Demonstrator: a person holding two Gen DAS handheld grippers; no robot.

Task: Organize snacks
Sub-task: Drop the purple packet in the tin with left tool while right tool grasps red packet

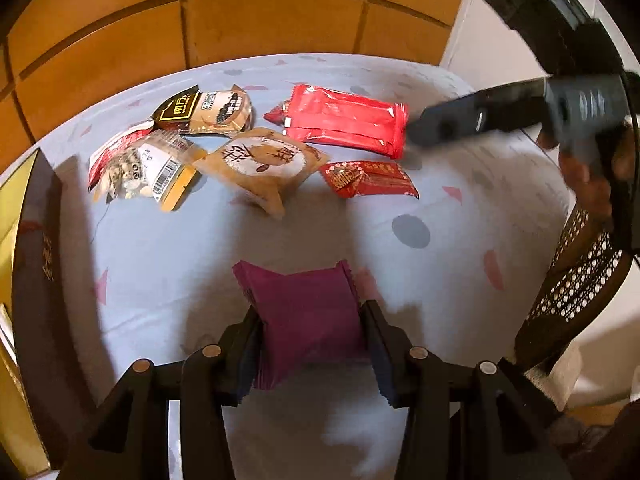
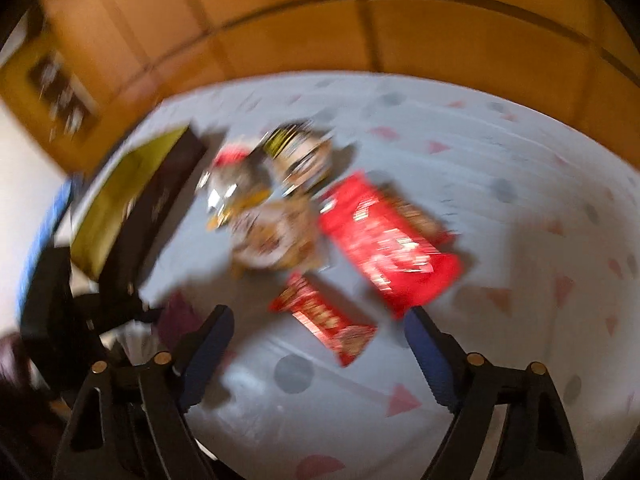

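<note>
One purple packet (image 1: 308, 312) sits pinched across its flat sides in the left tool (image 1: 310, 344), low at 6 o'clock over the table (image 1: 160, 264). It looks light, soft and crinkly, likely crushable, so a gentle mid-body hold suits. The right tool (image 2: 320, 344) stands wide and empty above the small red packet (image 2: 324, 320)

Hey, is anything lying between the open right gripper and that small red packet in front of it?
Nothing visible: only bare tablecloth lies between the right gripper and the small red packet. The large red packet lies just beyond.
</note>
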